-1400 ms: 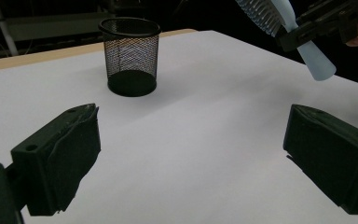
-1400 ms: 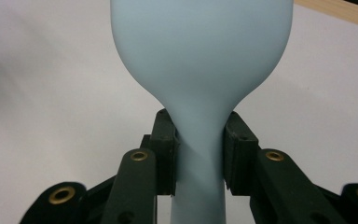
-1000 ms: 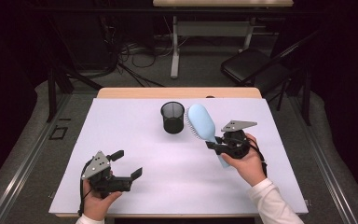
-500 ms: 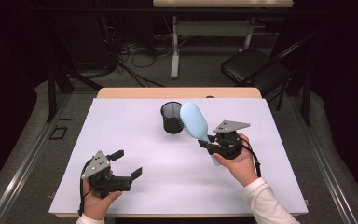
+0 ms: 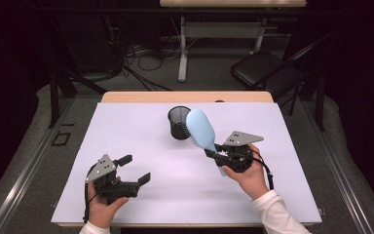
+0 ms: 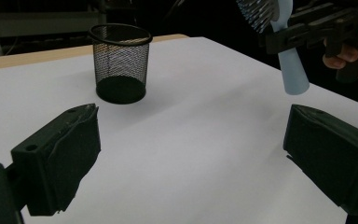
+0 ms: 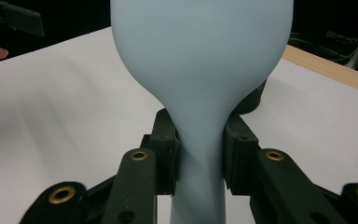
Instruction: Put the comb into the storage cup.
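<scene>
Hairbrush [image 5: 200, 130] handle clamped in right gripper [image 5: 213, 155] jaws; left gripper [image 5: 135, 169] jaws wide, empty.

hairbrush [image 5: 200, 129]: pale blue | pen cup [image 5: 178, 122]: black mesh | table cover [image 5: 141, 131]: white | table edge [image 5: 185, 97]: light wood | grippers: black, grey plates

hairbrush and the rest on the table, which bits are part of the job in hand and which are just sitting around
In the job:
- light blue hairbrush, its neck clamped in the right gripper
- black mesh cup, upright, close beside the brush head

Just about:
- left gripper, fingers apart, nothing between them
- white table cover
- black chair on the floor beyond the table
</scene>
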{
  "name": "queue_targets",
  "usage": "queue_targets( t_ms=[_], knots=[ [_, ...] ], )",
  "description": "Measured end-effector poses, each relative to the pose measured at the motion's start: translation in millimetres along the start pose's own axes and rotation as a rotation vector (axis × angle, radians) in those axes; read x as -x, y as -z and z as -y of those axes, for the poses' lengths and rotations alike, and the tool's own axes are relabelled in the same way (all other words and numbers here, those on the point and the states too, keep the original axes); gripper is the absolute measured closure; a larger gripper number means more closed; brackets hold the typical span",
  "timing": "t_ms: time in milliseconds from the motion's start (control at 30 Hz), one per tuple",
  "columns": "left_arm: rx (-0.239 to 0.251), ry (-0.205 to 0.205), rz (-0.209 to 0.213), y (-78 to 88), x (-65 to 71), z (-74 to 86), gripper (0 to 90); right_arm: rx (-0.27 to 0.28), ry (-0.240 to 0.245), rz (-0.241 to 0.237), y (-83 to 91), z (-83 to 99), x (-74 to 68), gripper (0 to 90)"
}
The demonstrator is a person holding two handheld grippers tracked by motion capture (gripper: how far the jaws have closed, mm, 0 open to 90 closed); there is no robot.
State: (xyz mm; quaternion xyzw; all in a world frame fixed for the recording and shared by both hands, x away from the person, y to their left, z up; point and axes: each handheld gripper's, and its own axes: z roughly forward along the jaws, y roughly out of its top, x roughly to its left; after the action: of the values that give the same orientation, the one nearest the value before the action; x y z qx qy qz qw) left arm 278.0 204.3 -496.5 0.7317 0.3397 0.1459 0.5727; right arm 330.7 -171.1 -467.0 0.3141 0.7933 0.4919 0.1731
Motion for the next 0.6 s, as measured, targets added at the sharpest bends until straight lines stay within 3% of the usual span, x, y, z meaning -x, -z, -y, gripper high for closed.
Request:
queue_targets(
  t_ms=[200,333,600],
  knots=[
    [-0.011,0.012,0.027,-6.1,0.0,-11.3,3.9,0.003,0.023,0.019,-0.8,1.9,-3.7,69.4],
    [-0.011,0.045,0.056,-9.9,-1.8,-20.0,3.9,0.009,0.04,0.025,-1.4,2.3,-7.0,69.4],
    [-0.026,0.069,0.077,-21.3,-4.9,-38.7,3.8,0.013,0.037,0.03,-0.4,2.8,-7.2,69.4]
  ],
)
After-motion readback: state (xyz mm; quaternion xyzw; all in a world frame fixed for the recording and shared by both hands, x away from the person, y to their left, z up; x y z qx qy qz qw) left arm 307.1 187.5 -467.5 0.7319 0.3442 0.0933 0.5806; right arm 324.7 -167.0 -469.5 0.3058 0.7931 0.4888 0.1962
